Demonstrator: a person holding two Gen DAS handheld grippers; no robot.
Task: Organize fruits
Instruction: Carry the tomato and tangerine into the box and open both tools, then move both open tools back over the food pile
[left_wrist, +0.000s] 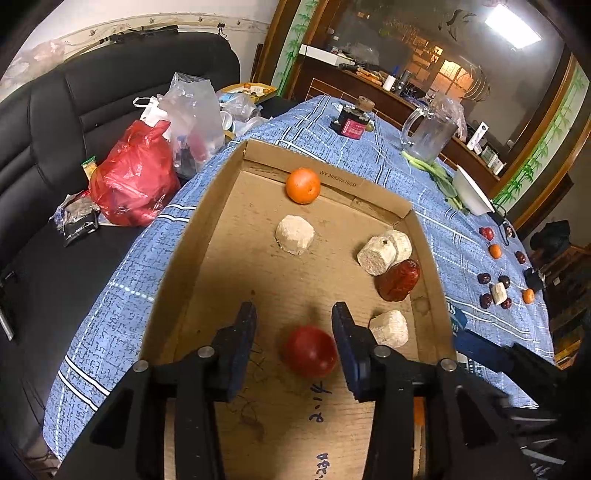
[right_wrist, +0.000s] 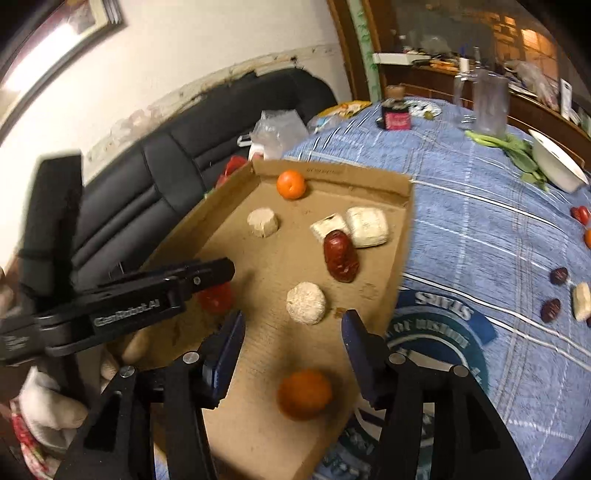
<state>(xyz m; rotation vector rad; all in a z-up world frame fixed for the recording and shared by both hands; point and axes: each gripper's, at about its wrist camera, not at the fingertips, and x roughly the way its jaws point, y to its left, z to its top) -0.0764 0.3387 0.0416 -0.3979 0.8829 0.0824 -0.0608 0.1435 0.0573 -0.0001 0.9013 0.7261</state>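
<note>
Now both drops into cardboard tray (left_wrist: 173, 280): left gripper (left_wrist: 294, 317) released, red fruit (left_wrist: 309, 355) loose between fingers; right gripper (right_wrist: 293, 328) released, orange (right_wrist: 304, 394) below. Withdraw straight, avoid nudging.

In your cardboard tray (left_wrist: 177, 258) a small orange (left_wrist: 303, 185) sits against the far wall, four pale rough-cut chunks (left_wrist: 294, 235) are scattered across the floor, and a wrinkled red date (left_wrist: 399, 279) touches the pair by the right wall. A red tomato (left_wrist: 309, 356) and a second orange (right_wrist: 304, 394) lie at the near end. More dates (left_wrist: 484, 277), small oranges (left_wrist: 495, 251) and a pale chunk lie loose near the bench's right edge.
</note>
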